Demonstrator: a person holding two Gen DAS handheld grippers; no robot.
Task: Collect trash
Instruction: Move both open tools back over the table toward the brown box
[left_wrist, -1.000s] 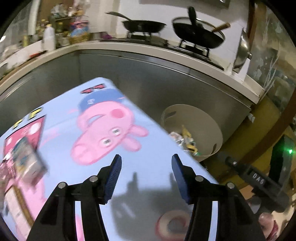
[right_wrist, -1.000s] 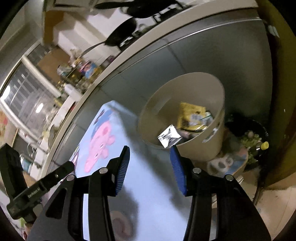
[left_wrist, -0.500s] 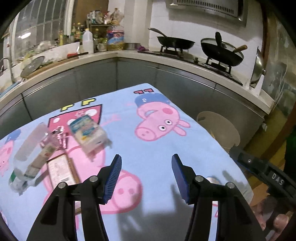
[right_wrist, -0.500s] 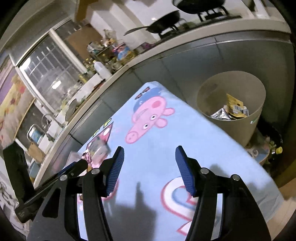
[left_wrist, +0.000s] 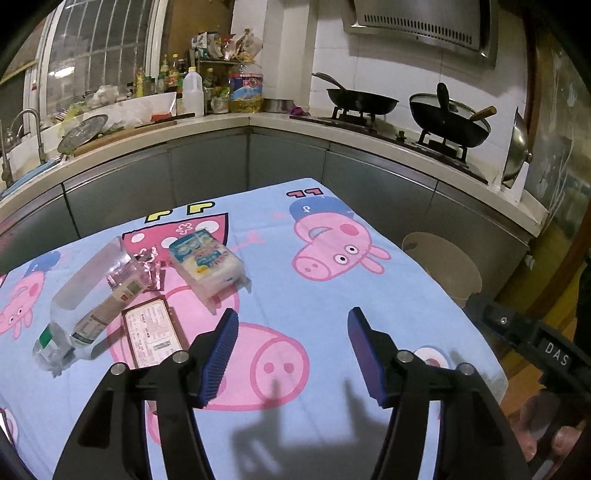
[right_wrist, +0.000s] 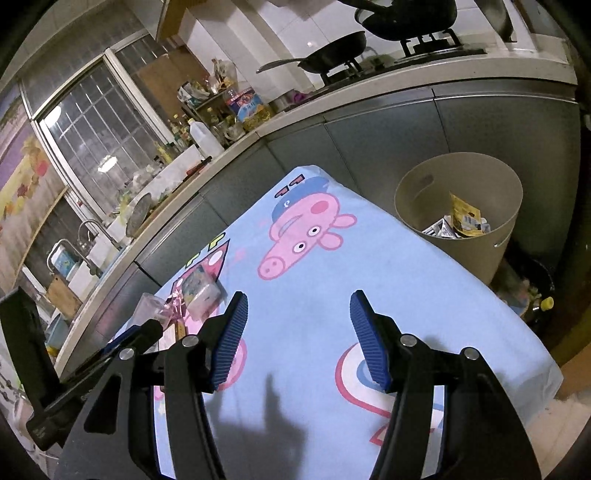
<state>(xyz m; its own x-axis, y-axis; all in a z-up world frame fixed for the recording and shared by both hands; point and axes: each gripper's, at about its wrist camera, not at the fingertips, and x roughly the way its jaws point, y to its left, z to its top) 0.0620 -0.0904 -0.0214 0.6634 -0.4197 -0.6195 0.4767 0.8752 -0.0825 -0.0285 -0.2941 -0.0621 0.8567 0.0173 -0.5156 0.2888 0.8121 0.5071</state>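
Note:
Trash lies on the left of the blue cartoon-pig tablecloth (left_wrist: 332, 306): a clear plastic bottle (left_wrist: 79, 306), a crumpled pink foil wrapper (left_wrist: 149, 266), a white and blue snack pack (left_wrist: 207, 264) and a flat brown packet (left_wrist: 153, 334). My left gripper (left_wrist: 290, 354) is open and empty above the cloth, right of the flat packet. My right gripper (right_wrist: 297, 339) is open and empty over the cloth; the snack pack (right_wrist: 201, 291) lies beyond its left finger. A beige bin (right_wrist: 458, 218) holding wrappers stands past the table's right edge; it also shows in the left wrist view (left_wrist: 443, 269).
Grey kitchen cabinets (left_wrist: 221, 173) run behind the table, with a sink (left_wrist: 26, 147) at the left, bottles (left_wrist: 194, 96) in the corner and two black pans (left_wrist: 448, 118) on the stove. A dark bowl (right_wrist: 532, 291) sits on the floor beside the bin.
Both grippers have swung away from the bin toward the left of the table. The trash on the cloth has come into view. Both stay open and empty.

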